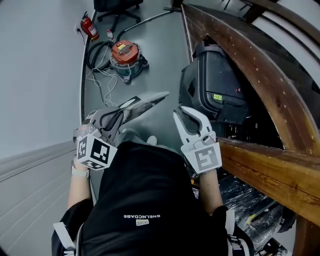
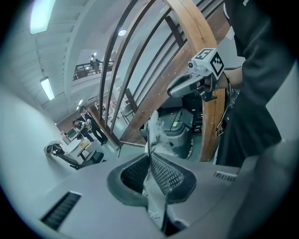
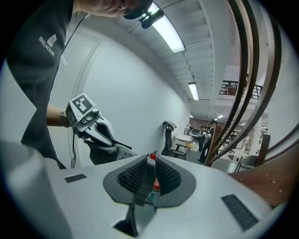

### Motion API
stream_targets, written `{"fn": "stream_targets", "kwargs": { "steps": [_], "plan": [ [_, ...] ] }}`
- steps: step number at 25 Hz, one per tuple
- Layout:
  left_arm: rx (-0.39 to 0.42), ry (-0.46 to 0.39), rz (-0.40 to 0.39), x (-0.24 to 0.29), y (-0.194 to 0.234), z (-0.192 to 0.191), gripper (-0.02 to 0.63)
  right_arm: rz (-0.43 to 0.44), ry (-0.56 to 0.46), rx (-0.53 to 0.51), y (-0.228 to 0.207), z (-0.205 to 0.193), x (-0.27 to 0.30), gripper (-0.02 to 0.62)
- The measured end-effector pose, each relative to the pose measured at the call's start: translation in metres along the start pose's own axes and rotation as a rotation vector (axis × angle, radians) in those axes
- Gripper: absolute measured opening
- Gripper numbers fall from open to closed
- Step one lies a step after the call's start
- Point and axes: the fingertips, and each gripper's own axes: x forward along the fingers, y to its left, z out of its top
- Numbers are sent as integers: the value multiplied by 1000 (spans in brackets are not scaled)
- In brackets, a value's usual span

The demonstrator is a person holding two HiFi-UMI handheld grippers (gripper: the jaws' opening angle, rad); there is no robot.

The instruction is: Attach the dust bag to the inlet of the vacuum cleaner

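My left gripper [image 1: 129, 103] is shut on a flat grey dust bag [image 1: 145, 104], which sticks out forward past the fingertips. In the left gripper view the bag [image 2: 157, 134] stands upright, pinched between the meshed pads of that gripper [image 2: 150, 161]. My right gripper [image 1: 180, 112] hovers beside it at chest height, shut with nothing in it; its own view shows the pads nearly touching [image 3: 148, 175] and the left gripper [image 3: 106, 137] with the bag [image 3: 117, 152] opposite. An orange vacuum cleaner [image 1: 125, 53] with a black hose sits on the floor ahead.
A large black machine [image 1: 212, 85] with a green label stands under the curved wooden stair beam [image 1: 250, 57] at right. A red fire extinguisher [image 1: 90, 26] and white cable [image 1: 102, 80] lie near the left wall. An office chair base [image 1: 118, 11] is farther off.
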Motion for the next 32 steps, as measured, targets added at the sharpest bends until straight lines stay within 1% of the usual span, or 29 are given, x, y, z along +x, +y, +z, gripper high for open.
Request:
{"fn": "stream_targets", "kwargs": {
  "steps": [4,8,12,16,19,22,25,27,30,32],
  "plan": [
    [3,-1,-4,21,11,5,31,-2,19,29,-18,-12,13,71],
    [-5,-7,-19,41,39,-4,31,0,46,30,-32,-20,48,71],
    [-15,-7,-40,64,82,-19,31,-7,74,32,-51,-23,94,72],
    [-14,3,-74,85,133,-34,31,-22,111,56,-72,-24,147,71],
    [-3,14,-104,103,171,-50,31,-41,155,54,-88,-25,189,71],
    [19,21,-129,119,209,-68,31,-47,163,45,-97,-17,235,72],
    [42,11,-151,128,240,-80,31,-27,164,7,-95,-5,279,72],
    [53,-4,-169,135,260,-86,31,-2,188,-47,-93,1,309,72],
    [70,-15,-187,145,285,-93,31,74,256,-142,-85,3,348,72],
    [77,-20,-194,150,296,-96,31,124,305,-186,-78,0,368,72]
  ]
}}
